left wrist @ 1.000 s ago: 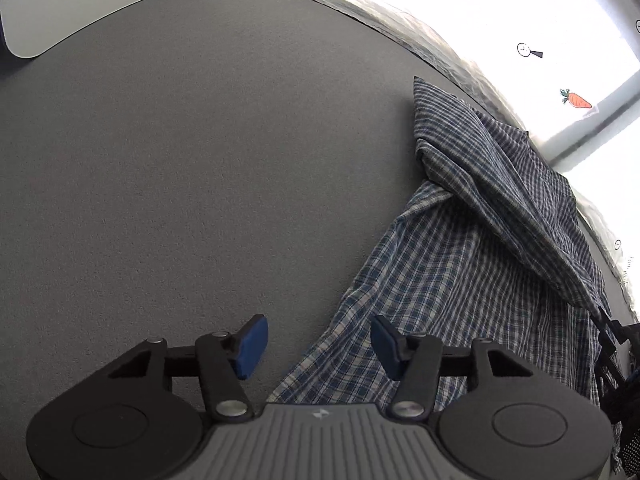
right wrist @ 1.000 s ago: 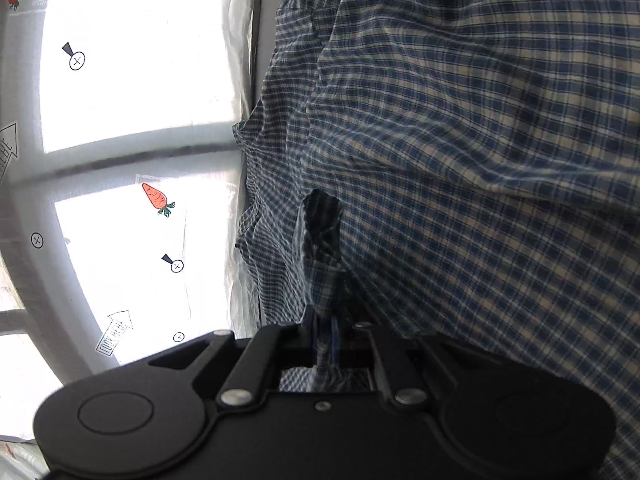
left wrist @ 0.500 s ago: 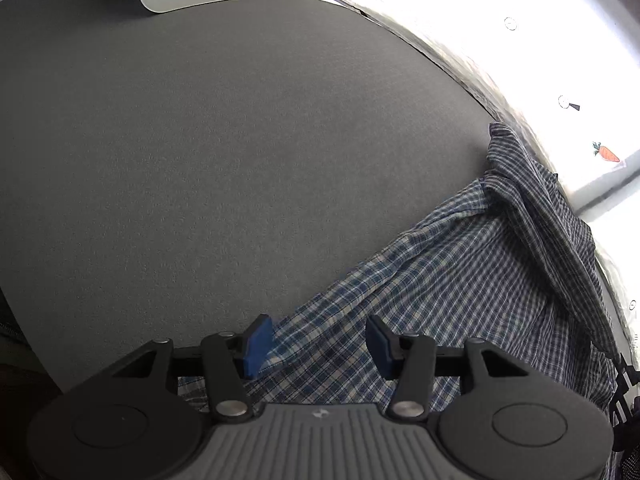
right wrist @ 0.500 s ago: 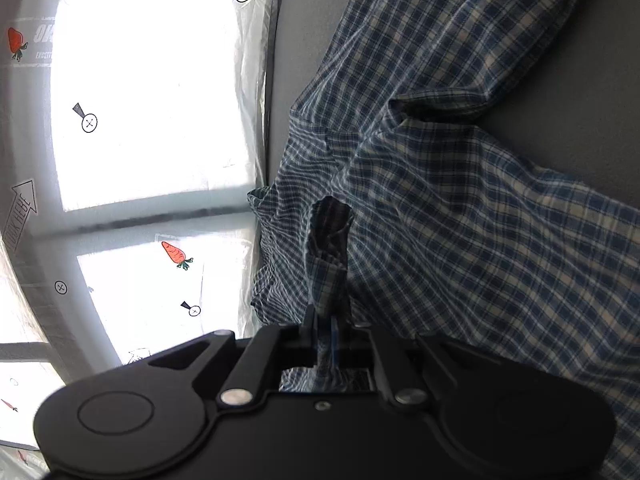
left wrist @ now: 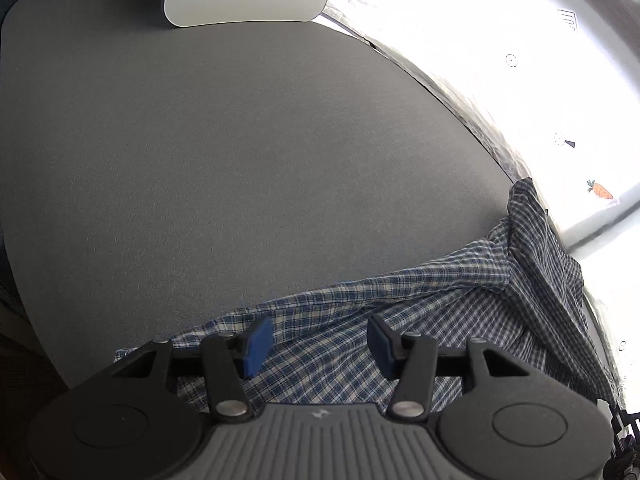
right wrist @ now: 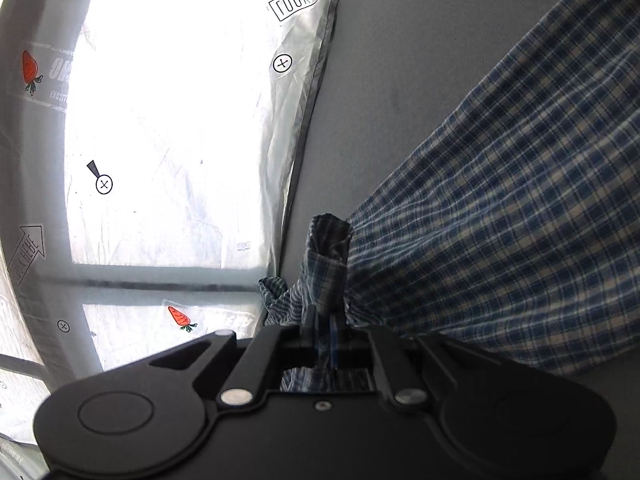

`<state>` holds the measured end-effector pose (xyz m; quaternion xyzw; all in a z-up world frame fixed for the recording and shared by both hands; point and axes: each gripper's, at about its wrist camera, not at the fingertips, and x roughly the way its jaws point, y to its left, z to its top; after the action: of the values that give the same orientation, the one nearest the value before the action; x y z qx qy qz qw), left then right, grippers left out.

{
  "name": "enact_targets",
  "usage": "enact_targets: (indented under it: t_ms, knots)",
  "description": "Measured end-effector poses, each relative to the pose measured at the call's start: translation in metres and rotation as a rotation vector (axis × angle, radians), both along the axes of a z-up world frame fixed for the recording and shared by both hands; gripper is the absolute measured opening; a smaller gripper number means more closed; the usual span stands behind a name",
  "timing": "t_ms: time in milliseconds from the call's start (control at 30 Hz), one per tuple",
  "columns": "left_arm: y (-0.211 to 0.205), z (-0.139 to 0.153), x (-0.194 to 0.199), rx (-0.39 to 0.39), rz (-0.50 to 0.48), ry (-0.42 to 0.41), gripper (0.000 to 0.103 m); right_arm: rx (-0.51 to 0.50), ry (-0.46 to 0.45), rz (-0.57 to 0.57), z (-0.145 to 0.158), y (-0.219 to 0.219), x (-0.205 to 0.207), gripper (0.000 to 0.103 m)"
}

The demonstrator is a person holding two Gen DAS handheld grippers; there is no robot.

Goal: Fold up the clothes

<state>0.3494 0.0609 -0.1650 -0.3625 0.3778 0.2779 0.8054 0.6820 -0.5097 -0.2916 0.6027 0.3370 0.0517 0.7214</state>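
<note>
Checked shirt sprawls over the grey desk; right tongs pinch a bunched fold of it, while left tongs hover spread just above its cloth.

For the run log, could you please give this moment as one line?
right gripper: shut on plaid shirt | left gripper: open above shirt, holding nothing | shirt: spread on grey table, unfolded
</note>
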Motion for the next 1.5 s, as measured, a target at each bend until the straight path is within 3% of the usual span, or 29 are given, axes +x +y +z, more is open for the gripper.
enact_targets:
  t_ms: [300,567,800,1067,1333,1500]
  knots:
    - [0.002,-0.002,0.015,0.014,-0.029,0.042,0.054,-0.062,-0.013,-0.116,-0.003,-0.054,-0.008,0.005]
    - [0.006,-0.021,0.03,-0.04,-0.05,0.079,0.054,-0.116,0.1,-0.154,-0.015,-0.07,-0.022,0.006]
    - [0.007,-0.021,0.022,-0.037,-0.142,0.094,0.061,-0.046,0.084,-0.206,-0.003,-0.057,-0.069,0.024]
    - [0.035,-0.02,0.005,-0.089,-0.247,0.087,0.067,0.048,0.102,-0.1,0.001,0.02,-0.14,0.027]
    - [0.057,-0.03,0.01,-0.091,-0.54,0.12,0.07,0.094,0.158,0.113,-0.009,0.163,-0.211,0.027]
    - [0.076,-0.03,0.012,-0.015,-0.724,0.165,0.074,0.113,0.195,0.207,-0.025,0.237,-0.26,0.027]
